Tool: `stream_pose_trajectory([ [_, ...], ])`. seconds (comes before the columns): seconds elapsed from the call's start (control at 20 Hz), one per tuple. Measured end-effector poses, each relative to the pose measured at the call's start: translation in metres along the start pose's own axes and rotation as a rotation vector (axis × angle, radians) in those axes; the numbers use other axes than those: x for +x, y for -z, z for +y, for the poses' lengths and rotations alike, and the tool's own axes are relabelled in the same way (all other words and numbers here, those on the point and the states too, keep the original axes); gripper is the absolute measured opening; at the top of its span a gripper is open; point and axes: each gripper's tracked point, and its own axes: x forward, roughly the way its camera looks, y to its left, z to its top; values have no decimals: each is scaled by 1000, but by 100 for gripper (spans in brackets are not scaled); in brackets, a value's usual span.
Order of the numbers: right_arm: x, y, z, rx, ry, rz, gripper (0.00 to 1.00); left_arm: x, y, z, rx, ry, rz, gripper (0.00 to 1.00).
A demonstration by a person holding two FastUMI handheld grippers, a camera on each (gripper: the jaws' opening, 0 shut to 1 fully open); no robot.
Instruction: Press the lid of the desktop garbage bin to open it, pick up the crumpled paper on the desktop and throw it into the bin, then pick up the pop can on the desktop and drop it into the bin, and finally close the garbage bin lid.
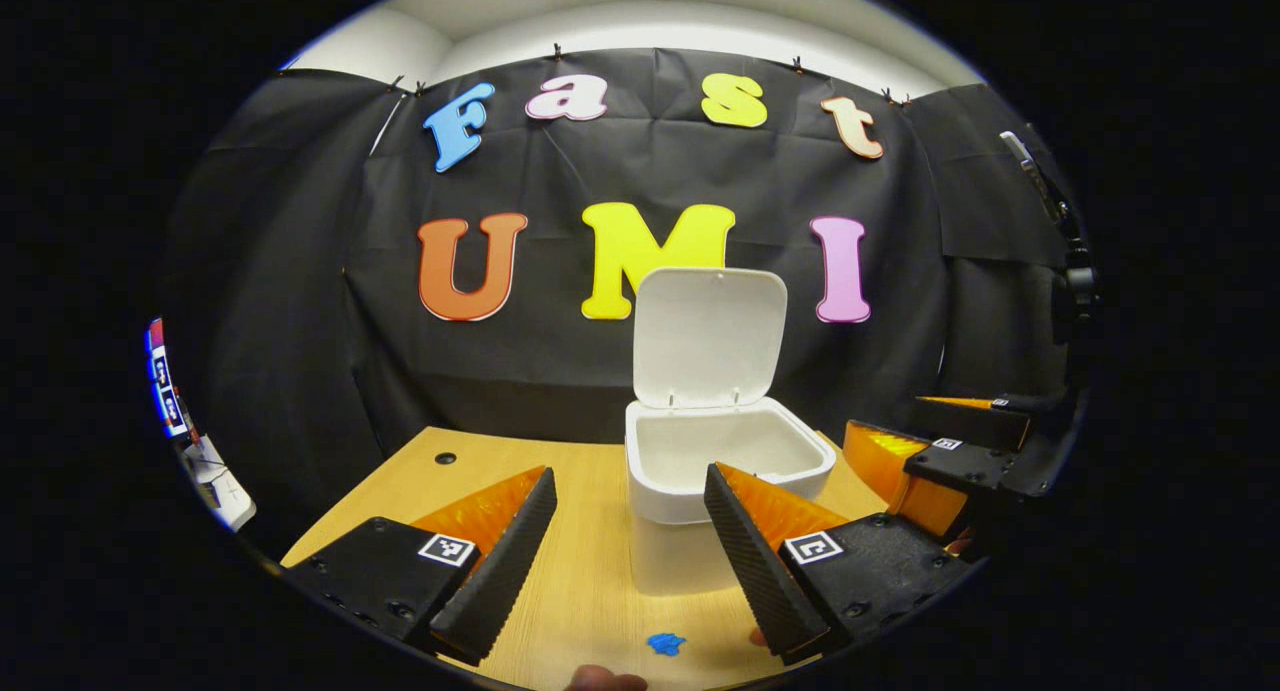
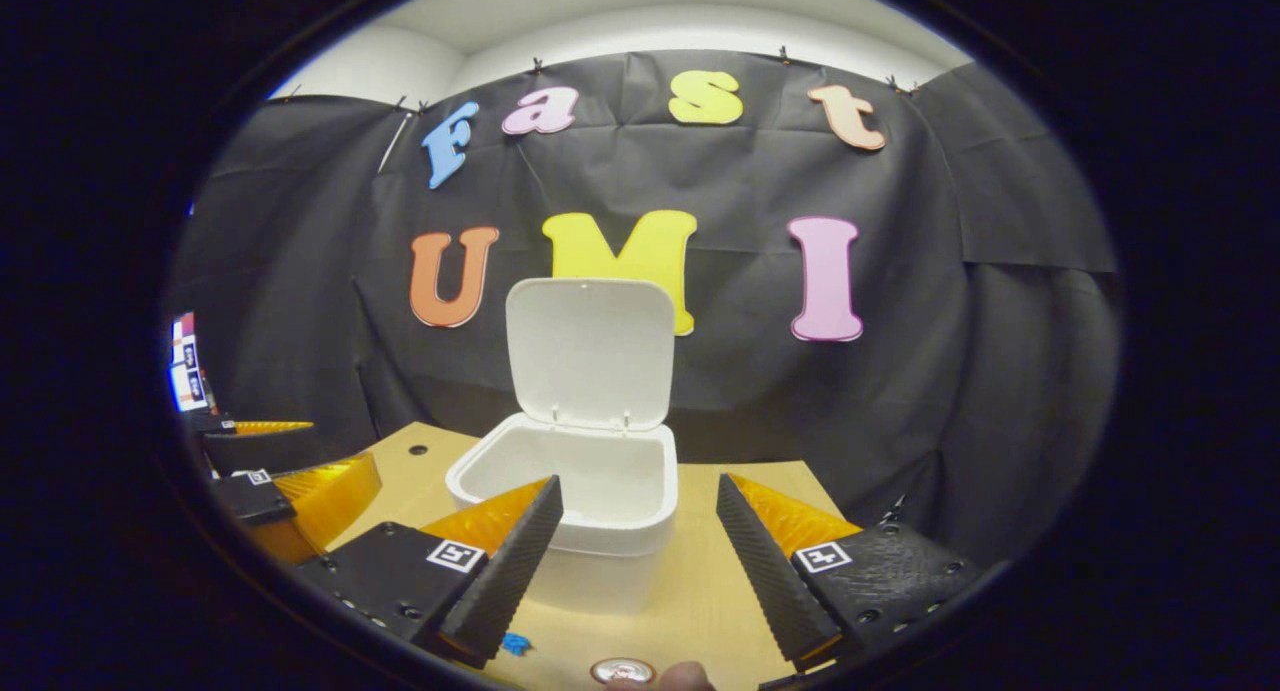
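Left gripper view: bin (image 1: 700, 491) front lower right hidden behind a finger; its floor cannot be seen past the rim. Blue scrap (image 1: 665, 643) on the desk (image 1: 590, 571), too small to identify. Skin-toned shape (image 1: 605, 679) cut by the bottom edge.

Right gripper view: can (image 2: 622, 669) top only, rest cut by the bottom edge. Blue scrap partly behind a finger.

The white plastic desktop garbage bin (image 1: 700, 491) is standing upright on the tabletop just beyond the left gripper's fingers (image 1: 505, 561), its hinged lid (image 1: 708, 336) standing open and nearly vertical. A round silver pop can top (image 2: 622, 669) is peeking up between the right gripper's fingers (image 2: 765, 571).
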Motion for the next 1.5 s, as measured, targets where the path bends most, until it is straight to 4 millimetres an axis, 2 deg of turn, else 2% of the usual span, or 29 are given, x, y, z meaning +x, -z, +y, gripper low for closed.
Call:
stream_pose_trajectory([
  [0.35,-14,55,-26,-1,58,112,98,2,95,-16,-23,37,235,97],
  [0.5,-18,73,-36,0,75,149,98,3,131,-23,-54,46,320,96],
  [0.55,-18,79,-38,3,78,161,98,5,142,-24,-58,44,351,100],
  [0.6,-19,86,-39,6,79,176,98,7,151,-26,-64,44,373,97],
  [0.75,-22,101,-41,-1,81,212,97,9,179,-33,-79,44,443,98],
  [0.9,-25,114,-45,-14,86,231,95,10,196,-29,-99,53,522,97],
  [1.05,-30,128,-51,-14,96,266,97,11,222,-29,-106,45,582,98],
  [1.3,-32,136,-57,-17,106,299,96,16,262,-30,-79,30,649,97],
  [1.5,-34,140,-57,-30,94,314,96,21,280,-28,-59,38,678,97],
])
